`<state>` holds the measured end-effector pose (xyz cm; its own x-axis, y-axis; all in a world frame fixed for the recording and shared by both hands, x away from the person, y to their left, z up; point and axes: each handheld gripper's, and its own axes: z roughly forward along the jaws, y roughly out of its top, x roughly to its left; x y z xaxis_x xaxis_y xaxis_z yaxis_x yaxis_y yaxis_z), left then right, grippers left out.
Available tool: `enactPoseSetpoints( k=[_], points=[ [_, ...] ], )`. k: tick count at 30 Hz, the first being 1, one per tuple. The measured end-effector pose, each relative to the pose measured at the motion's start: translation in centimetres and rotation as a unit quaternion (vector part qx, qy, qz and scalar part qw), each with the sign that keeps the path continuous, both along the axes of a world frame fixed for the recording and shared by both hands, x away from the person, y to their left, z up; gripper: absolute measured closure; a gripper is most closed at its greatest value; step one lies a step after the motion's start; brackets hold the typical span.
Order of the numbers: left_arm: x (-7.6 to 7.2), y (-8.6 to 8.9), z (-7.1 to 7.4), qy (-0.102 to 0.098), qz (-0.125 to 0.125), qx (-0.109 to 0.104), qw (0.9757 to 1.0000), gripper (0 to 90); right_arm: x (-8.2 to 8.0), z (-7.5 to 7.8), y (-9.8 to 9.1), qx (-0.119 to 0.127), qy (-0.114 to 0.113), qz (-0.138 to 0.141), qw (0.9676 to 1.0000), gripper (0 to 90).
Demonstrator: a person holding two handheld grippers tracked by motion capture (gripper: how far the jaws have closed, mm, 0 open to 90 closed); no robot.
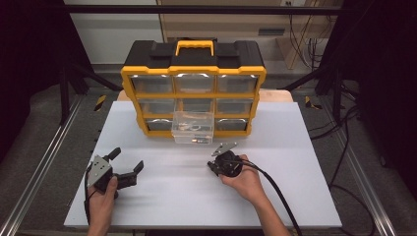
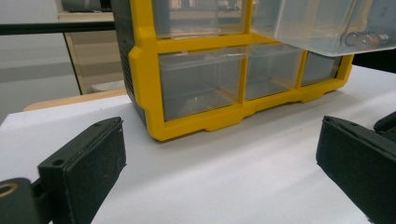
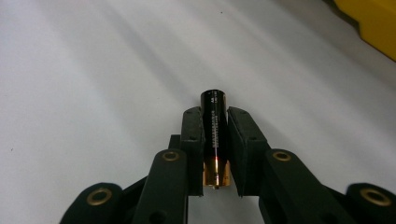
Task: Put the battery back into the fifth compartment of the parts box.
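Nearest the person's edge of the white table [image 1: 162,196], the left gripper [image 1: 129,166] rests in the left hand, jaws standing wide with nothing between them; in the left gripper view its two black pads [image 2: 84,172] frame bare table and the lower corner of the organiser. It is well apart from the work.

The right gripper [image 1: 222,150], held in the right hand [image 1: 246,182] a little farther in, has its jaws drawn in narrow on a battery [image 3: 215,140]. In the right gripper view the black-and-copper cell lies clamped between the pads, its long axis running along the jaws, black end projecting past the tips, copper end back toward the gripper body. Whether it is clear of the table cannot be told.

Just beyond the right gripper tips stands the clear drawer [image 1: 193,128], pulled out from the bottom row of the yellow-and-black organiser [image 1: 194,73] and holding some small metal items. The drawer lies ahead of the tongs and slightly toward the person's left. In my judgement the coming move turns on carrying the battery forward over the drawer's front wall; the right hand is plainly the nearer.
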<state>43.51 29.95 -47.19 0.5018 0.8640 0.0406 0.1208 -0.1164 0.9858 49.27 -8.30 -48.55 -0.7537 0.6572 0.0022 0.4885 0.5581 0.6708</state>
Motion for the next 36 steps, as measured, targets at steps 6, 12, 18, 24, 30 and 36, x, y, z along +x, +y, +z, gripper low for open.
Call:
enactPoseSetpoints(
  k=[6,12,18,24,30,36],
  points=[
    [-0.1,0.3,0.1,-0.004,0.008,-0.004,0.9999,1.5,-0.9,1.1,-1.3,0.005,-0.017,-0.018,0.9997,76.8],
    [-0.2,0.3,0.1,-0.003,0.01,-0.007,0.9999,1.5,-1.8,2.4,-3.0,0.023,-0.036,-0.046,0.998,76.8],
    [-0.3,0.4,0.1,-0.006,0.009,-0.007,0.9999,1.6,-2.6,4.5,-4.2,0.037,-0.068,-0.061,0.9951,76.8],
    [-0.1,0.0,0.0,-0.005,0.002,-0.001,1.0,1.5,-3.1,6.3,-5.4,0.04,-0.084,-0.071,0.9931,76.8],
    [-0.1,0.0,0.0,-0.004,0.002,0.0,1.0,1.6,-3.5,9.0,-6.4,0.053,-0.105,-0.081,0.9898,76.8],
    [-0.2,0.1,0.1,-0.005,0.004,0.0,1.0,1.6,-3.6,12.2,-6.8,0.06,-0.13,-0.083,0.9862,76.8]
  ],
)
